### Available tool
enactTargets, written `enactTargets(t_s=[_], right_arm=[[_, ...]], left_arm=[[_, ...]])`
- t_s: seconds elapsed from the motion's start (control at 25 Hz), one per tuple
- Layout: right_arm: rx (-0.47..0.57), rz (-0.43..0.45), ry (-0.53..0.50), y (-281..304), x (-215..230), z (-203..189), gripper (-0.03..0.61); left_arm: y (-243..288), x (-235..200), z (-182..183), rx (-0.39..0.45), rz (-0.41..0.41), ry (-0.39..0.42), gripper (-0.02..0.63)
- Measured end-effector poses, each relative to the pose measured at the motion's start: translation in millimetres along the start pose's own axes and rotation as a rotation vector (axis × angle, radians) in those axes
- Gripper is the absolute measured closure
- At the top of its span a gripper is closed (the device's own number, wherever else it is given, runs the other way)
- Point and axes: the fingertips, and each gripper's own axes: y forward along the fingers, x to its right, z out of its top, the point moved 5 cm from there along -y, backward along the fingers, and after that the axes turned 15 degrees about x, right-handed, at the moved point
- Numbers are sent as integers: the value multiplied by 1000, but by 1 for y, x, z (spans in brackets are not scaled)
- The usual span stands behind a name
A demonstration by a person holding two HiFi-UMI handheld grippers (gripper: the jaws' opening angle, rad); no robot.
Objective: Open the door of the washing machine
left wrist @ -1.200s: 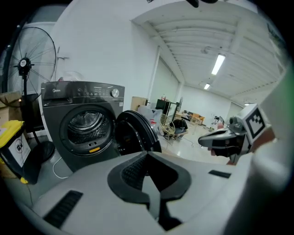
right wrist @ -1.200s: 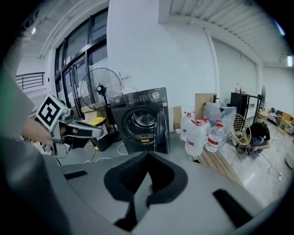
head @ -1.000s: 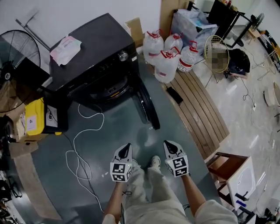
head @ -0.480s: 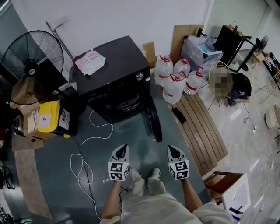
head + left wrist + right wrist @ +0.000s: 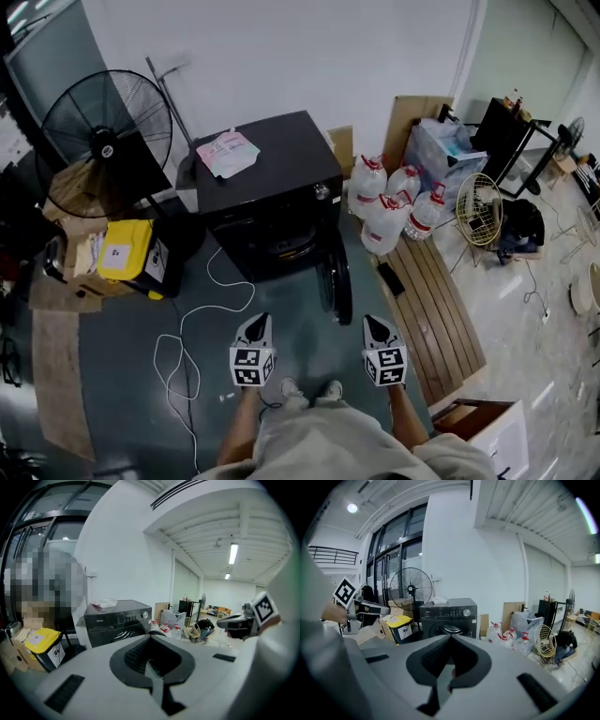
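Note:
The black washing machine (image 5: 272, 202) stands against the white wall, and its round door (image 5: 335, 277) hangs swung out to the right, so the drum mouth is uncovered. Both grippers are held side by side near the person's legs, well short of the machine and touching nothing. My left gripper (image 5: 260, 322) is shut and empty. My right gripper (image 5: 374, 324) also has its jaws together with nothing between them. In the left gripper view the washing machine (image 5: 117, 620) lies beyond the shut left gripper (image 5: 151, 662). The right gripper view shows the washing machine (image 5: 449, 613) past the right gripper (image 5: 449, 663).
A standing fan (image 5: 108, 131) and a yellow bin (image 5: 122, 251) are left of the machine. Several water bottles (image 5: 394, 206) and a wooden pallet (image 5: 427, 305) lie to its right. A white cable (image 5: 192, 323) loops across the floor. A paper packet (image 5: 228, 152) rests on the machine.
The view has pulled back and up, so the machine looks smaller and more of the wall shows. Both grippers have risen together, still shut and empty. The door stays open.

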Motion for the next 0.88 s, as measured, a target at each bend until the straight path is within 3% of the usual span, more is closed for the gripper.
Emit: enactTargets(t_s=[0.44,0.88], right_arm=[[52,32,-29,4,-7,27,580],[66,44,-43,13,-8,36,580]], left_arm=[[-26,-25,23,49,97,14,606],[-33,-38,26,63,133,4,606]])
